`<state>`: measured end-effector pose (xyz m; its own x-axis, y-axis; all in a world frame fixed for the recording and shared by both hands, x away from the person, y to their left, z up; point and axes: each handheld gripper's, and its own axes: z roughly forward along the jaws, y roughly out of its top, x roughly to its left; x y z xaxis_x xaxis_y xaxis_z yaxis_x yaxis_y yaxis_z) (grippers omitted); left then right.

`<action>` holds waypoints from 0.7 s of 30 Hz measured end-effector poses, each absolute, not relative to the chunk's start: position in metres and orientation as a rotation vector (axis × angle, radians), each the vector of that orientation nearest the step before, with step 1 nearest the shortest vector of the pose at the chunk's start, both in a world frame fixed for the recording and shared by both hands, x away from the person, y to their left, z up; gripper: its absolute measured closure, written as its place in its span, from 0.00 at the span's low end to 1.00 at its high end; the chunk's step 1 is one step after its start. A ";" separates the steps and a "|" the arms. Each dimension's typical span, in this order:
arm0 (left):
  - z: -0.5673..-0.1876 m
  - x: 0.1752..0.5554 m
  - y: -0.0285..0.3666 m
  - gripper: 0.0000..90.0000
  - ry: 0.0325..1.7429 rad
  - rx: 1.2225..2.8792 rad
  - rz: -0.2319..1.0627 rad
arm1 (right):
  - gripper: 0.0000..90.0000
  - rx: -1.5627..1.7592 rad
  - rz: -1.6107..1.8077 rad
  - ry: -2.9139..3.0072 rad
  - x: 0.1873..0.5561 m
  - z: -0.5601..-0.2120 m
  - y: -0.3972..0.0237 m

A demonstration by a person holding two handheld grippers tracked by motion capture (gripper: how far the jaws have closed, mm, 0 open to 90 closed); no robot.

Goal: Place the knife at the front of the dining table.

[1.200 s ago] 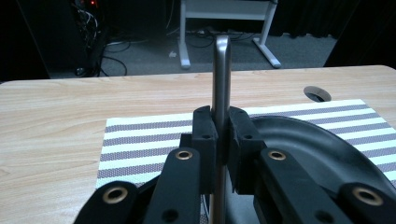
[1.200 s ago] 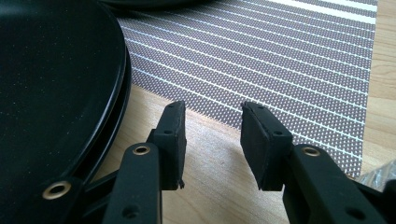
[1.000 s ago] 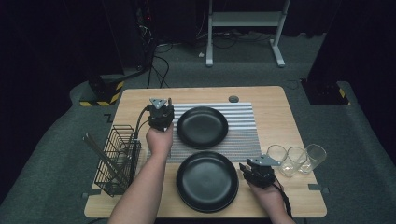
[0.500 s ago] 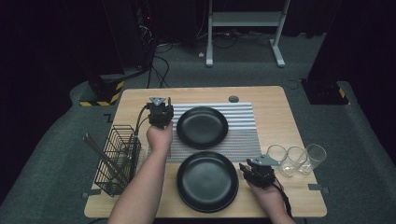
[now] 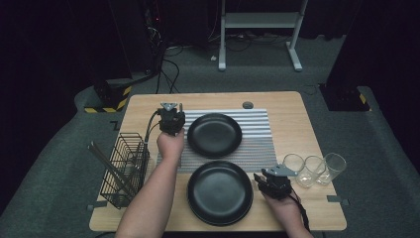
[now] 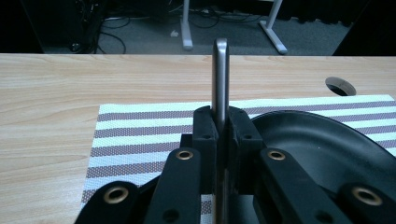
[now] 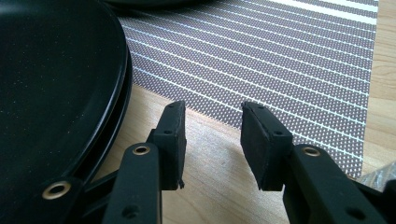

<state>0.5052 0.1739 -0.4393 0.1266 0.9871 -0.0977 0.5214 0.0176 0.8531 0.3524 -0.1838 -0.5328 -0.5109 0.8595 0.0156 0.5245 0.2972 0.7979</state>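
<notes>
Still, my left gripper [image 6: 219,135] is clenched on an upright metal utensil handle [image 6: 220,74] above the placemat's [image 6: 140,140] left edge beside the far plate [image 6: 327,144], and so narrow a pinch could let it twist or slip.

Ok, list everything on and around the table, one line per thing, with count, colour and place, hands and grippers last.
Round black plates: two; far one on the mat, near one at the table's front edge.
Striped woven placemat: one, grey and white, table centre.
Clear drinking glasses: three, in a row at the right.
Black wire basket: one, left edge, utensils inside.
Wooden table: one, light wood.
Flat metal utensil handle: one, silver, upright in the left gripper.
Left gripper: black, shut on the handle.
Right gripper: black, open, beside the near plate.
</notes>
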 end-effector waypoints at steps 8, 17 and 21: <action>-0.443 0.511 0.172 0.92 1.509 1.620 0.726 | 0.67 1.242 1.084 2.153 0.352 -0.533 -0.184; -0.450 0.520 0.170 0.92 1.528 1.638 0.715 | 0.67 1.245 1.084 2.152 0.352 -0.533 -0.184; -0.454 0.524 0.170 0.92 1.533 1.634 0.708 | 0.67 1.245 1.085 2.152 0.353 -0.533 -0.184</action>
